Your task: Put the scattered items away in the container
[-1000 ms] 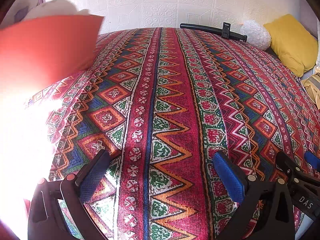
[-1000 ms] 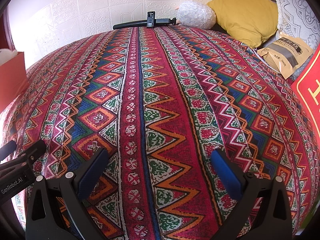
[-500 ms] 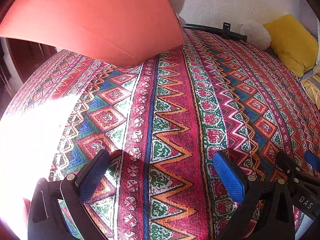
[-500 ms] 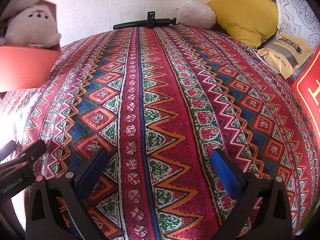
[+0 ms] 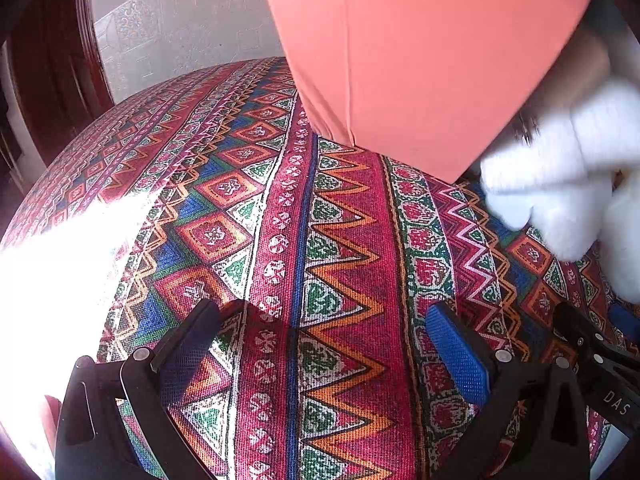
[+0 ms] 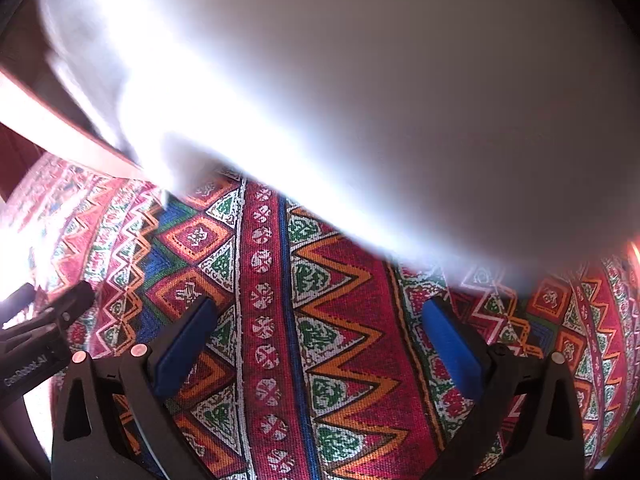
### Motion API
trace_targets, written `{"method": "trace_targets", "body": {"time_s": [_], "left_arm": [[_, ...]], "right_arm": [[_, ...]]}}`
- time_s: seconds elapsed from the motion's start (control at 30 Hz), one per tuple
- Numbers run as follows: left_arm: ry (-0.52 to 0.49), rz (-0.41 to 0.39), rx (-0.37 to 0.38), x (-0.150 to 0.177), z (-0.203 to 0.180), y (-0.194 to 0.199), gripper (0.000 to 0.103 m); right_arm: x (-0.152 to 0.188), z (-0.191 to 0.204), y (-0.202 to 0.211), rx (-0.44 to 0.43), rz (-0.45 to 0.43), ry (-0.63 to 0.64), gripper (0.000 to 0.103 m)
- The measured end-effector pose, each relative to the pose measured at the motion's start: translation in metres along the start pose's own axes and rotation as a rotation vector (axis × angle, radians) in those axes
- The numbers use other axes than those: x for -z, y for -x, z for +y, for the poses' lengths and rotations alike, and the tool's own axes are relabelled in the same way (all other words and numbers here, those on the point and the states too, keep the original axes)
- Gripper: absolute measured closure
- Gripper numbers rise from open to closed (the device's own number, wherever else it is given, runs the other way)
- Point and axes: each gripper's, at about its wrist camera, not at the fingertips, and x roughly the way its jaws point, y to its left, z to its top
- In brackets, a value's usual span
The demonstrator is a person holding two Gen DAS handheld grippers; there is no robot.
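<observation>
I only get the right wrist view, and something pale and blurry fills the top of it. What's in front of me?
Observer: In the left wrist view, a white plush hangs blurred beside an orange box; your blur is probably that plush.
Operator: Is the box sitting on the cloth?
Observer: It doesn't look like it. The box is tilted, one corner pointing down over the patterned cloth.
Operator: Is the left hand-held gripper holding anything?
Observer: No, the left hand-held gripper is open, with only cloth between its fingers.
</observation>
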Motion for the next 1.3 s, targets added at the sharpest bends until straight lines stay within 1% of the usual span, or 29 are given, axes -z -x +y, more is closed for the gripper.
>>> {"method": "trace_targets", "body": {"time_s": [0.1, 0.23, 0.33, 0.47, 0.77, 1.3], "left_arm": [[0.0, 0.0, 0.0, 0.0, 0.0, 0.0, 0.0], [-0.001, 0.001, -0.001, 0.0, 0.0, 0.002, 0.0], [-0.005, 0.004, -0.006, 0.0, -0.001, 0.002, 0.0], [-0.004, 0.003, -0.005, -0.002, -0.003, 0.001, 0.0], [-0.004, 0.003, -0.006, -0.001, -0.003, 0.0, 0.0], [-0.004, 0.004, -0.006, -0.002, -0.003, 0.0, 0.0]], "right_arm": [[-0.001, 0.004, 0.0, 0.023, 0.003, 0.018, 0.001], [-0.003, 0.004, 0.001, 0.02, 0.001, 0.015, 0.001], [-0.003, 0.008, 0.003, 0.036, 0.001, 0.042, 0.001], [-0.007, 0.006, 0.007, 0.024, 0.003, 0.033, 0.001], [-0.017, 0.008, 0.02, 0.026, 0.004, 0.034, 0.001], [-0.019, 0.008, 0.023, 0.027, 0.004, 0.032, 0.001]]}}
